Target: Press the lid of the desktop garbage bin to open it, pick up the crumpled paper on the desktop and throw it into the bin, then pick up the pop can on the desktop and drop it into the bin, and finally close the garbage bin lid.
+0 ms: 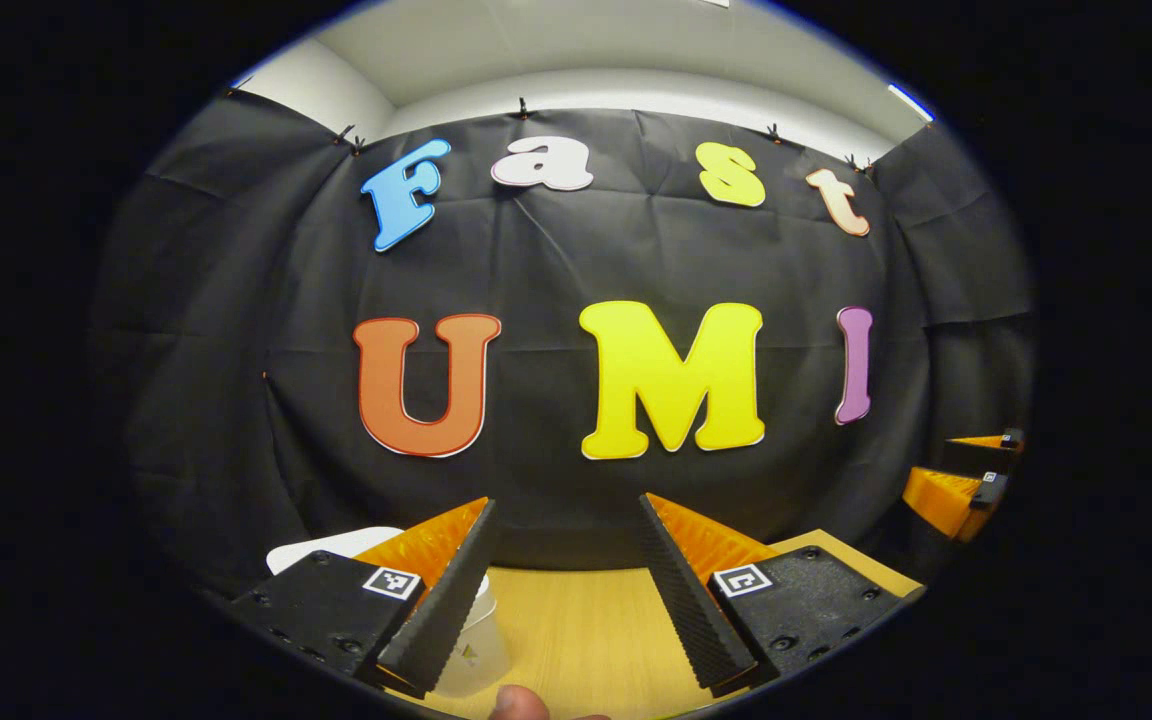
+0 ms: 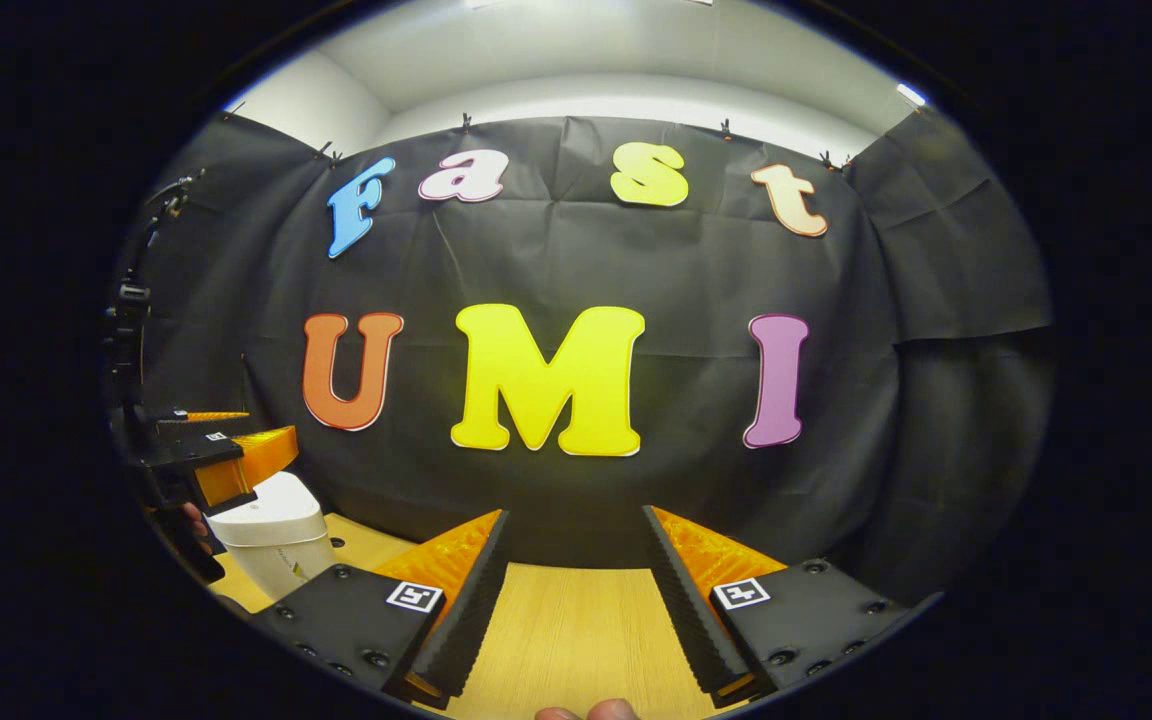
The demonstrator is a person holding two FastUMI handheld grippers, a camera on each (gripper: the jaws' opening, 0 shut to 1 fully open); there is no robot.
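The right tongs are held spread apart above the wooden surface, with nothing between the fingers. At far left, the white garbage bin is seen lid-closed, with the left tongs just above it.

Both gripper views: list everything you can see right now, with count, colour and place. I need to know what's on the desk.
Bin: one, white, lid down, at the desk's left side in the right gripper view; in the left gripper view it sits partly behind the left gripper's own left finger.
Desk: one, light wood, bare between the fingers in both views.
Wall: black cloth behind the desk.
Ceiling: white, above the cloth.
Left gripper: open, nothing between the fingers; in the right gripper view it hangs just above the bin.
Right gripper: open, nothing between the fingers, over bare desk.
Fingertip: the person's, at the bottom edge of the left gripper view.
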